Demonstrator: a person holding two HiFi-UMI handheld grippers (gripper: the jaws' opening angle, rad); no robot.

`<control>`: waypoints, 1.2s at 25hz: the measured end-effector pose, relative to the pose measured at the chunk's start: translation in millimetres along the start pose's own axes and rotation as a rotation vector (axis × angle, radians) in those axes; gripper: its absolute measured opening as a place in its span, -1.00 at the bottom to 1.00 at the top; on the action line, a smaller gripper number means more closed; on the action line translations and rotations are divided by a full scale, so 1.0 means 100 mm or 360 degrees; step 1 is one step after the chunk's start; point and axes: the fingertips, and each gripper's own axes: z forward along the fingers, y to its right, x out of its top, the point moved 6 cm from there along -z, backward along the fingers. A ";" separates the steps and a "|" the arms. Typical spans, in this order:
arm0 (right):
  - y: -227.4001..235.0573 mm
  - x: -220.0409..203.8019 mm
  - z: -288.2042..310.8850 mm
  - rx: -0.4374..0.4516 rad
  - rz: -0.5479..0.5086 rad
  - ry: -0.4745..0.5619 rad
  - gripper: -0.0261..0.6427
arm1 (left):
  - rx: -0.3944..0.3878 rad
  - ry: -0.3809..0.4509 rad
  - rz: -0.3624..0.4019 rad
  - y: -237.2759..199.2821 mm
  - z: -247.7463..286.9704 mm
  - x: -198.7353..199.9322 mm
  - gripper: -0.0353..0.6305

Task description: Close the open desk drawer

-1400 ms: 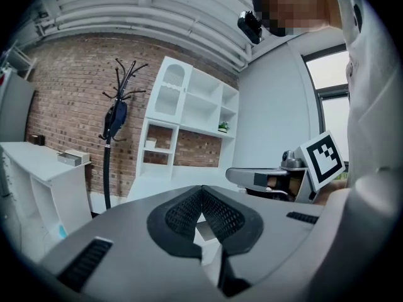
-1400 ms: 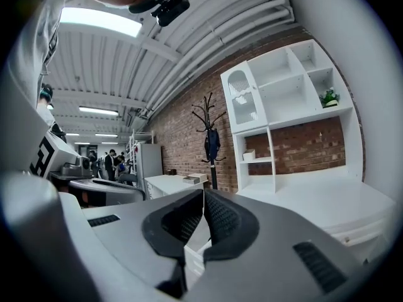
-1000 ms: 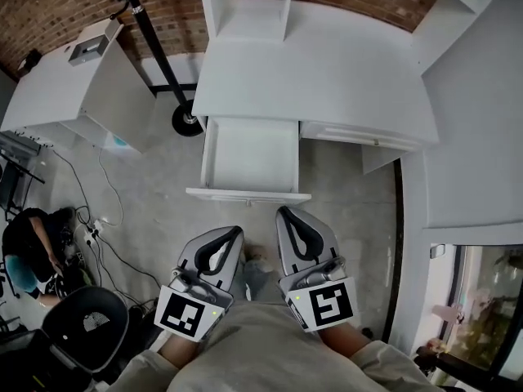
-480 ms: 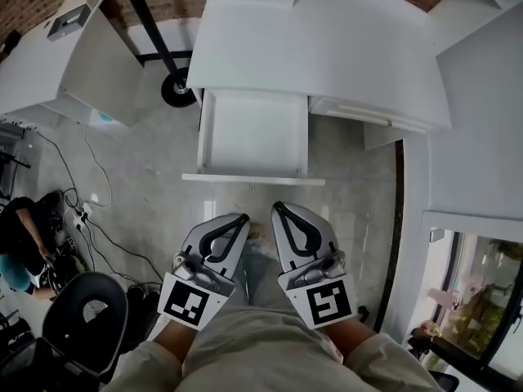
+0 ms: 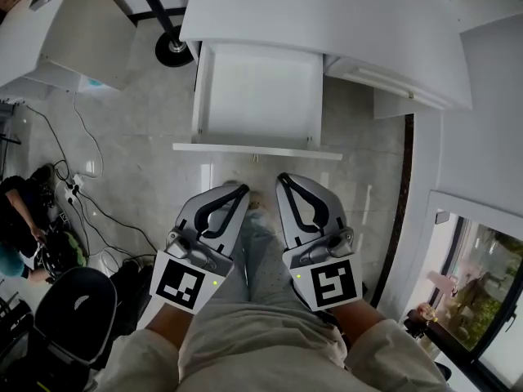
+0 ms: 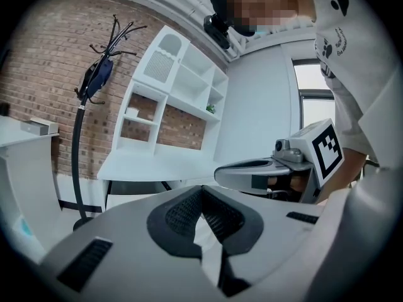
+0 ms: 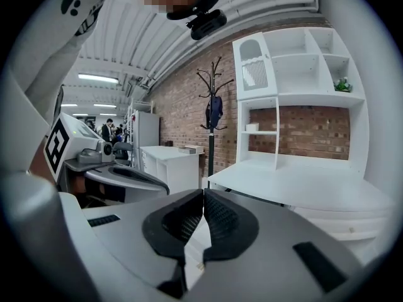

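Note:
The open desk drawer (image 5: 257, 104) juts out from under the white desk (image 5: 327, 15). It is empty, and its front panel (image 5: 257, 150) faces me. My left gripper (image 5: 237, 188) and right gripper (image 5: 284, 180) are side by side just short of that panel, apart from it, both shut with nothing between the pads. In the left gripper view the left gripper (image 6: 201, 187) has its tips together, with the right gripper (image 6: 264, 172) beside it and the desk (image 6: 157, 165) ahead. The right gripper (image 7: 203, 191) likewise points at the desk (image 7: 302, 184).
A closed drawer (image 5: 376, 80) sits right of the open one. A white side desk (image 5: 73, 31) and a coat stand base (image 5: 174, 49) stand to the left. Cables (image 5: 90, 211), an office chair (image 5: 78, 317) and a person (image 5: 16, 235) are lower left. A white cabinet (image 5: 490, 121) flanks the right.
Both grippers have sunk together and come nearer the drawer front. In the head view the drawer looks larger and sits higher.

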 end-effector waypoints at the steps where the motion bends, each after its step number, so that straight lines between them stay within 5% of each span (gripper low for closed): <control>1: -0.01 -0.07 0.03 0.0005 -0.0003 -0.0009 -0.83 | -0.0006 -0.0010 -0.0001 -0.03 0.01 -0.06 -0.84; 30: 0.05 -1.47 0.65 0.0005 0.0039 -0.0183 -0.83 | -0.0037 -0.0092 -0.0211 -0.53 0.49 -1.14 -0.84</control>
